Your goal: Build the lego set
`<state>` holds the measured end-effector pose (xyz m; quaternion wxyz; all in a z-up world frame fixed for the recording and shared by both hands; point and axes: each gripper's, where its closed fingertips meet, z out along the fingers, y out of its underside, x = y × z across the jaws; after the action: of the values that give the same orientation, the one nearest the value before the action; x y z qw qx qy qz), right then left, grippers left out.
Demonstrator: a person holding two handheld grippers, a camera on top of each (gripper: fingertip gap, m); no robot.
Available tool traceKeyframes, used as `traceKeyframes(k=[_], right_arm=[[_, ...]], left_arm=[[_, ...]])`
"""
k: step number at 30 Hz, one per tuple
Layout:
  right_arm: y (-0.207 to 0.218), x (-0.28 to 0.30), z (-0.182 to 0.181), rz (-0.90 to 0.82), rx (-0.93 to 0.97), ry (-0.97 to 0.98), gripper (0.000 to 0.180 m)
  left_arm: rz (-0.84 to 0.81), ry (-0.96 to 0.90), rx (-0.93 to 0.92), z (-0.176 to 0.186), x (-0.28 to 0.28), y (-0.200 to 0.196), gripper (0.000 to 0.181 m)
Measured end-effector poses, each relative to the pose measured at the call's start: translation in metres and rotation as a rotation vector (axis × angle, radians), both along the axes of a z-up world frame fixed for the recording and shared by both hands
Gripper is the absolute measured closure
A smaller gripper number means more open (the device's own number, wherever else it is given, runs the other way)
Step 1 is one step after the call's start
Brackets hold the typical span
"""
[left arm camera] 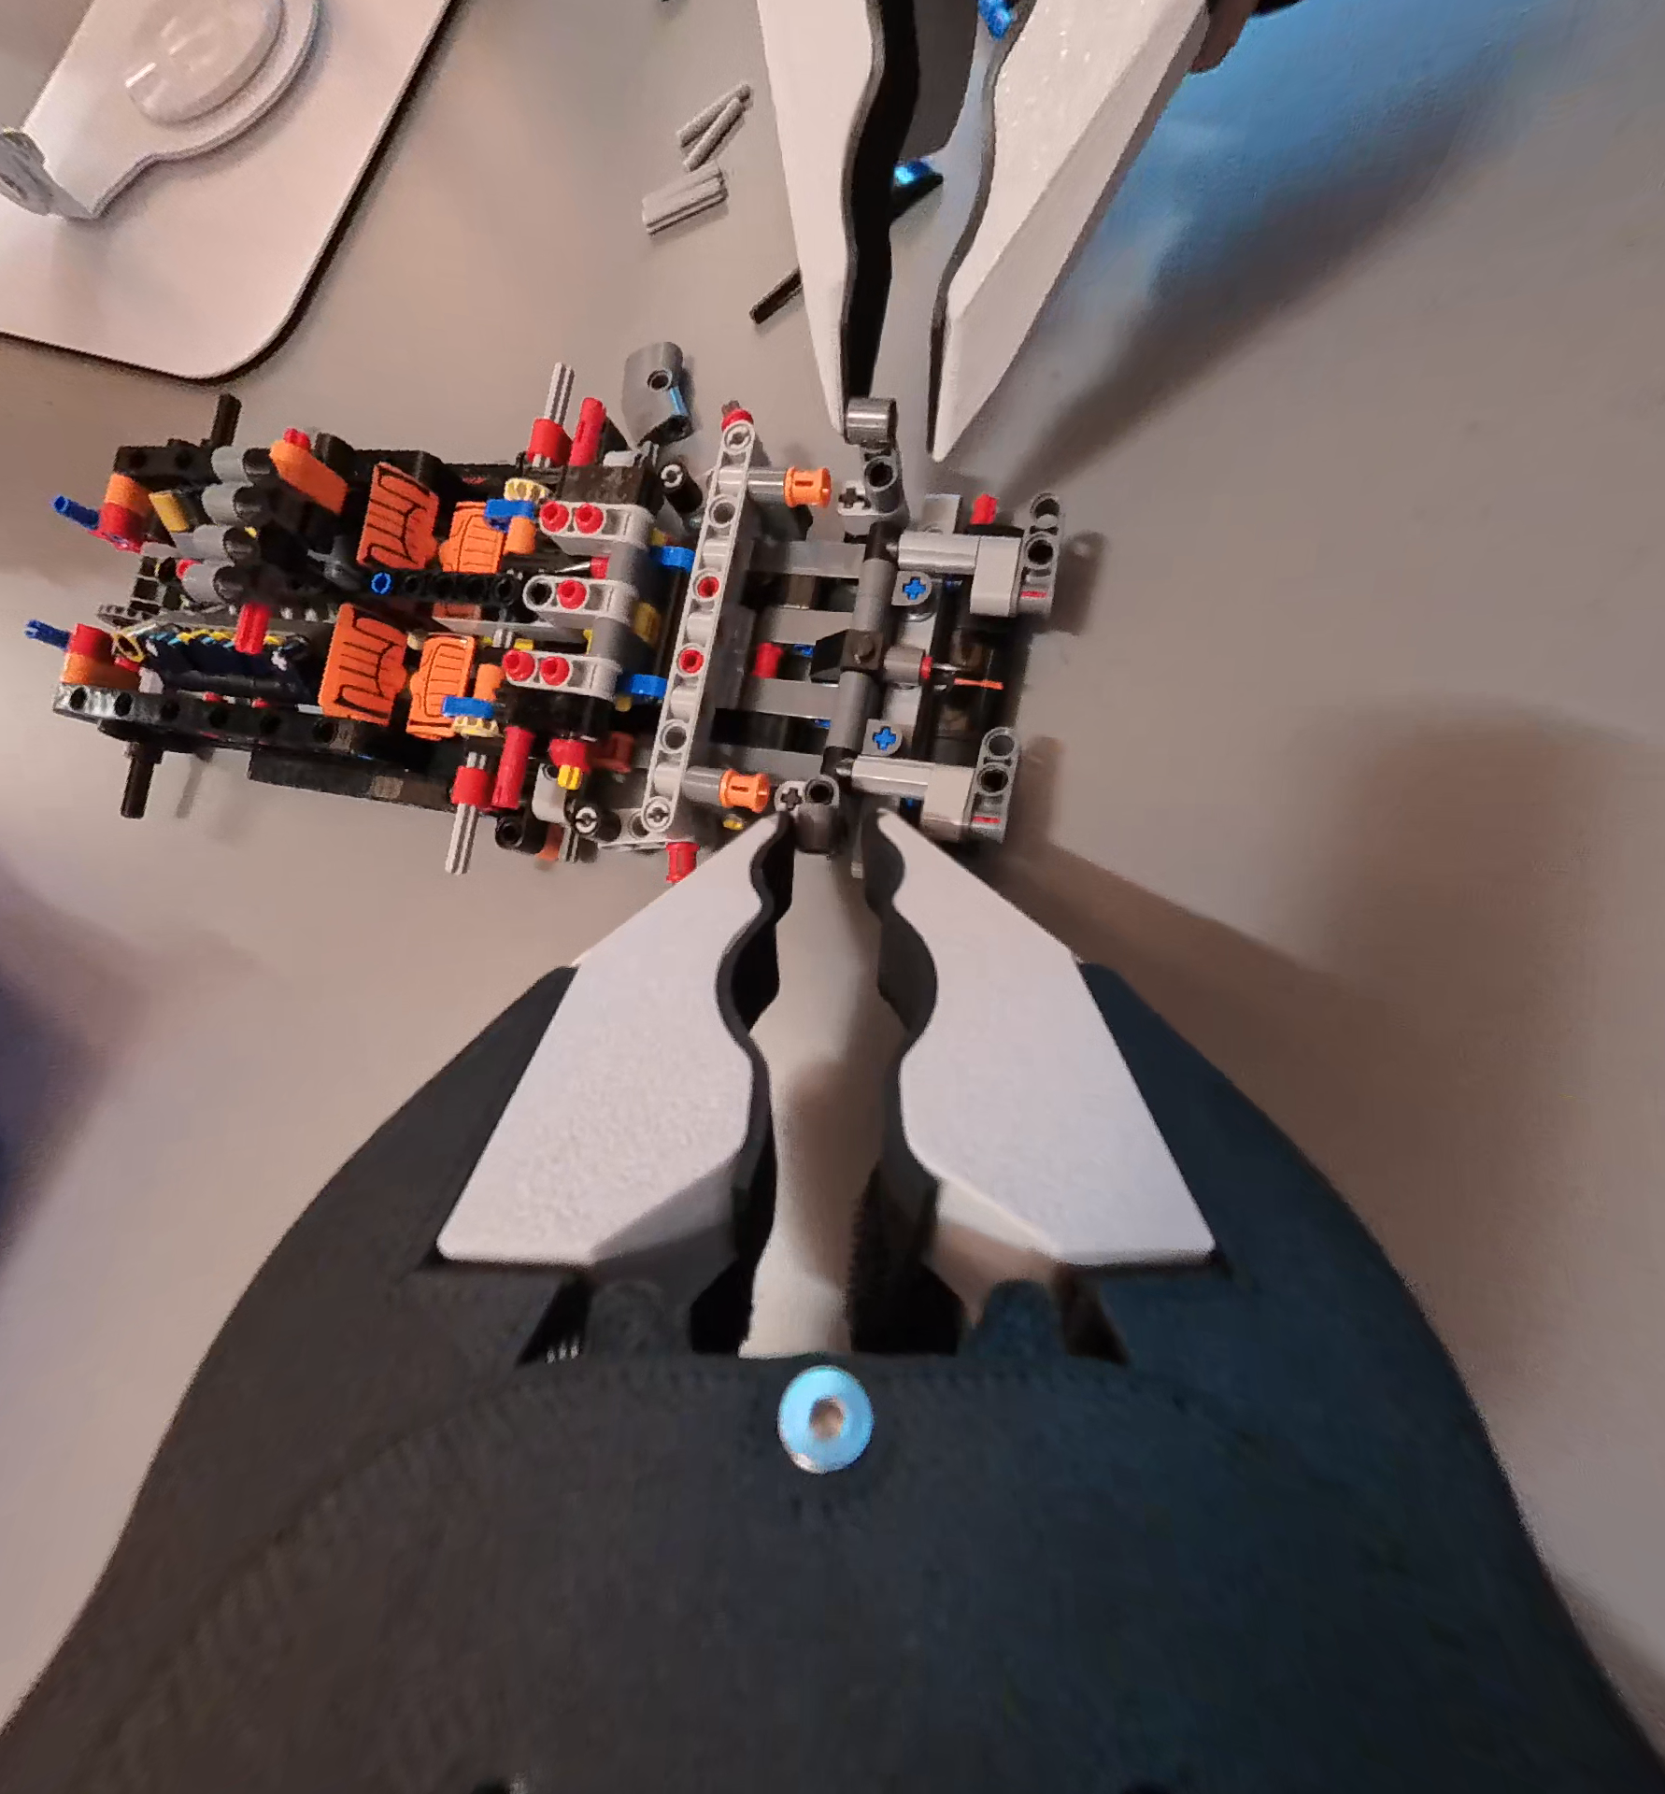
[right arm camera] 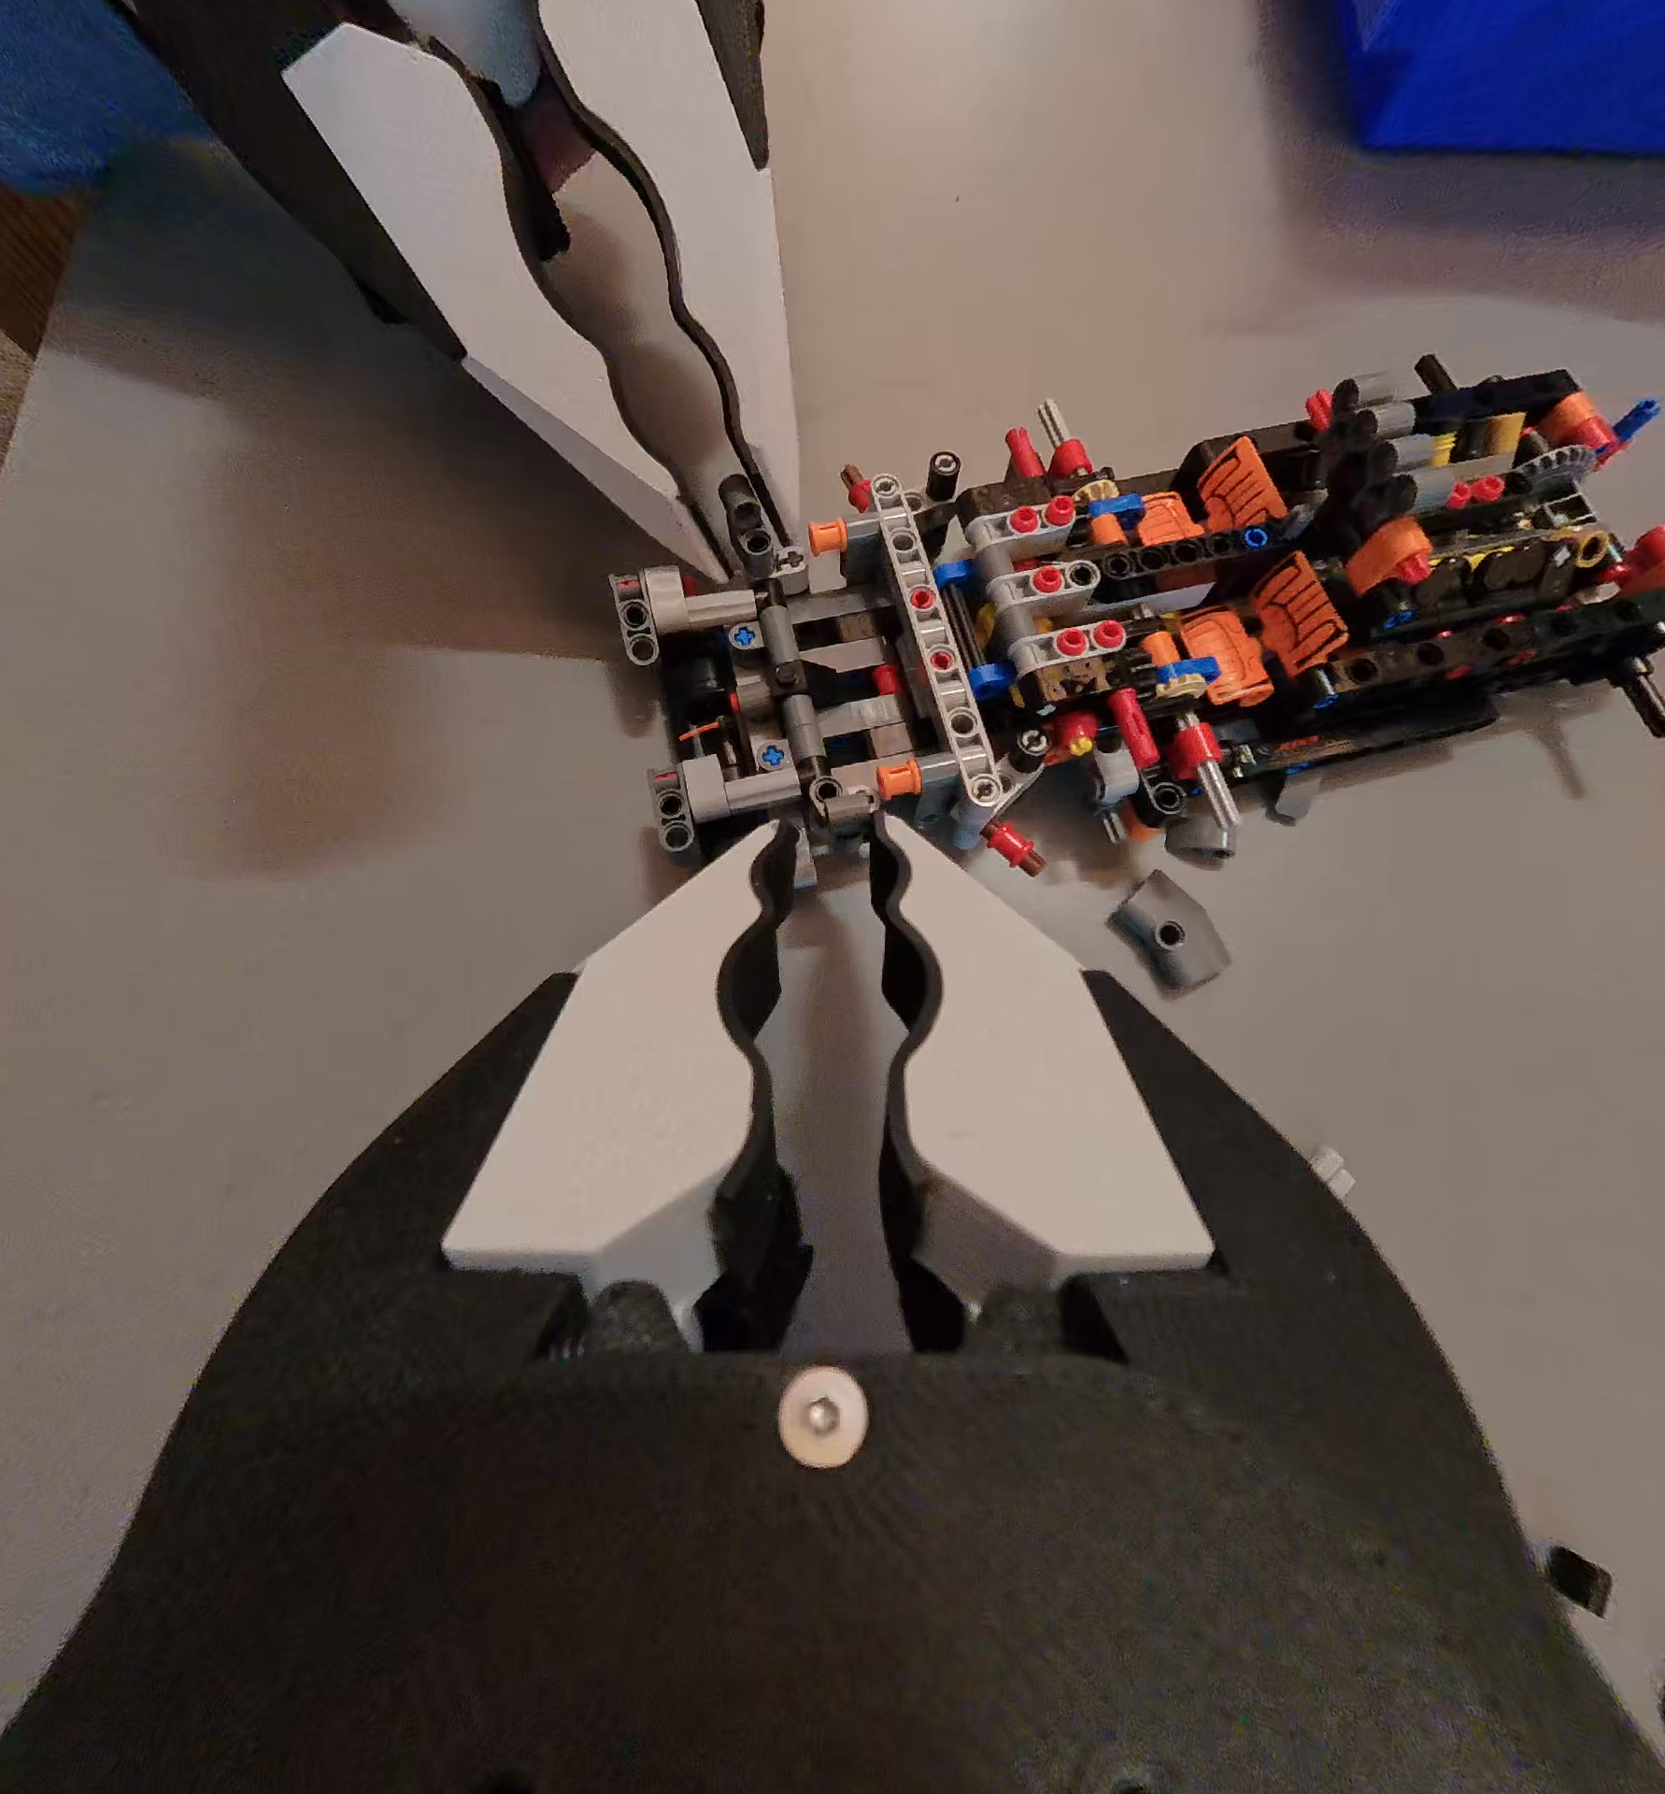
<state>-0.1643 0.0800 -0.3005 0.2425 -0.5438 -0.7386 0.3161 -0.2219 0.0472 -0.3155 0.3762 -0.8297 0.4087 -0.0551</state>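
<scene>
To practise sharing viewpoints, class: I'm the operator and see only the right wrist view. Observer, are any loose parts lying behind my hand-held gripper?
Observer: Yes. A few light grey rods lie on the table beyond the model, beside the right hand-held gripper.
Operator: Anything dark among them?
Observer: One short black axle, lying apart from the grey ones.
Operator: What else is back there?
Observer: A flat white stand base bearing a clear round disc.
</scene>
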Motion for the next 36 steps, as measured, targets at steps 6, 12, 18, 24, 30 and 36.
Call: traceKeyframes(k=[6, 12, 18, 24, 30, 36], right_arm=[[0.001, -0.001, 0.001, -0.020, -0.004, 0.005, 0.173], [-0.001, -0.001, 0.002, -0.019, -0.017, 0.016, 0.169], [-0.001, -0.004, -0.001, -0.011, 0.004, 0.010, 0.172], [-0.002, -0.006, -0.001, -0.005, -0.002, 0.007, 0.172], [-0.002, -0.005, 0.000, -0.006, -0.003, 0.016, 0.172], [-0.002, -0.006, 0.000, 0.005, -0.018, 0.028, 0.172]], left_arm=[[0.029, -0.013, 0.001, 0.004, -0.003, 0.000, 0.169], [0.059, -0.040, 0.001, 0.007, -0.003, -0.002, 0.170], [0.052, -0.029, -0.004, 0.005, -0.002, 0.000, 0.171], [0.081, -0.035, -0.013, 0.003, -0.005, 0.000, 0.171], [0.132, -0.089, -0.015, 0.011, -0.009, -0.002, 0.167], [0.170, -0.097, -0.042, 0.010, -0.007, -0.004, 0.174]])
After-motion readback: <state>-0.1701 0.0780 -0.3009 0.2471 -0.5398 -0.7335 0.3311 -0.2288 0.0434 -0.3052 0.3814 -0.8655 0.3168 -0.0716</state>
